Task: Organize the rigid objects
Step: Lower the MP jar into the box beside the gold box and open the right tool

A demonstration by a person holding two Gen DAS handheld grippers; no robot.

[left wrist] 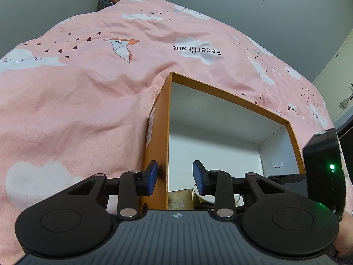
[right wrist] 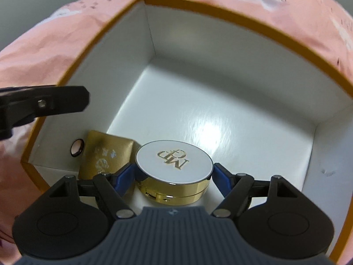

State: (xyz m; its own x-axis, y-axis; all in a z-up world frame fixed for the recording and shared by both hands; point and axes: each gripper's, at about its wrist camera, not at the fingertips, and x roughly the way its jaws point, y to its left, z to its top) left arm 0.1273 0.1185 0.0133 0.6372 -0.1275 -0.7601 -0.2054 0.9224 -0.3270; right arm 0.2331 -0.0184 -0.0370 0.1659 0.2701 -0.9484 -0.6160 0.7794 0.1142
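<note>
From the left wrist view, the left gripper (left wrist: 175,177) sits over one wall of the orange box (left wrist: 229,95). One blue pad (left wrist: 152,177) is outside the wall and the other is inside. I cannot tell if the pads press on the wall. The box stands on a pink bedcover (left wrist: 88,88) with white clouds. Low inside the box, just past the inner pad, a bit of a gold packet (left wrist: 178,198) and a bit of a round white case (left wrist: 207,196) peek out. The far half of the box is bare and white. Part of the right gripper (left wrist: 322,163), with a small green light, shows at the right edge.

From the right wrist view, the right gripper (right wrist: 174,173) reaches down into the box (right wrist: 220,15). Its two blue pads sit on both sides of one round compact (right wrist: 174,165) with a white lid and gold sides, holding it. One flat gold packet (right wrist: 108,154) lies just beside the compact, in the near corner. One small dark ring (right wrist: 77,148) is by the wall next to the packet. The rest of the white floor is wide open. The left gripper's black finger (right wrist: 55,101) hangs at the left wall.
</note>
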